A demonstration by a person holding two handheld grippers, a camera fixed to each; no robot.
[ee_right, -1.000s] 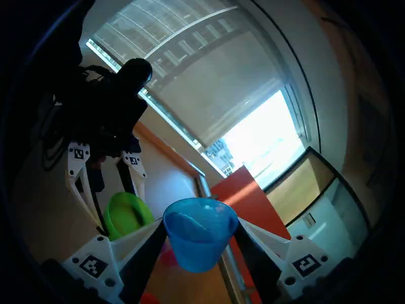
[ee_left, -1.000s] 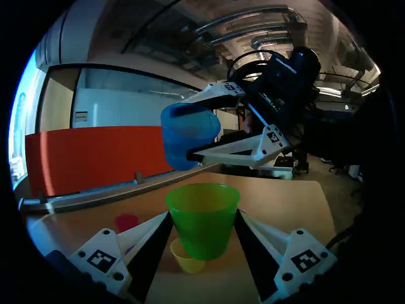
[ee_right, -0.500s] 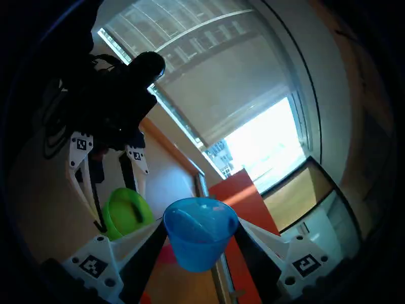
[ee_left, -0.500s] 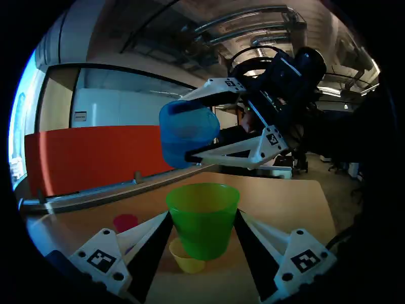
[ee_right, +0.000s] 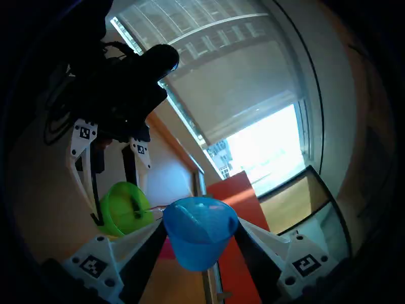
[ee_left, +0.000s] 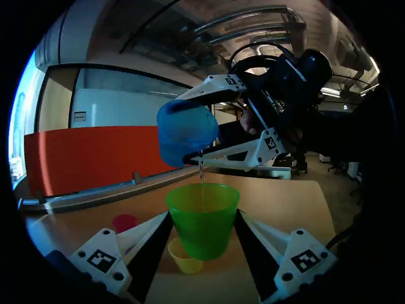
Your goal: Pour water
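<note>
While the left gripper [ee_left: 202, 225] pinches the upright green cup [ee_left: 203, 228] with both fingers, jaws spread just cup-wide, the right gripper [ee_right: 200, 228] grips the blue cup [ee_right: 200, 235] the same way. In the left gripper view it's tipped at 12 o'clock above the green one, and a thin stream of water [ee_left: 201, 175] runs down into it. On the table [ee_left: 288, 197], a yellow cup [ee_left: 186, 258] sits at 7 o'clock and a pink cup [ee_left: 125, 222] at 9.

A yellow cup [ee_left: 186, 259] and pink cup [ee_left: 125, 222] sit on the table [ee_left: 283, 202].
</note>
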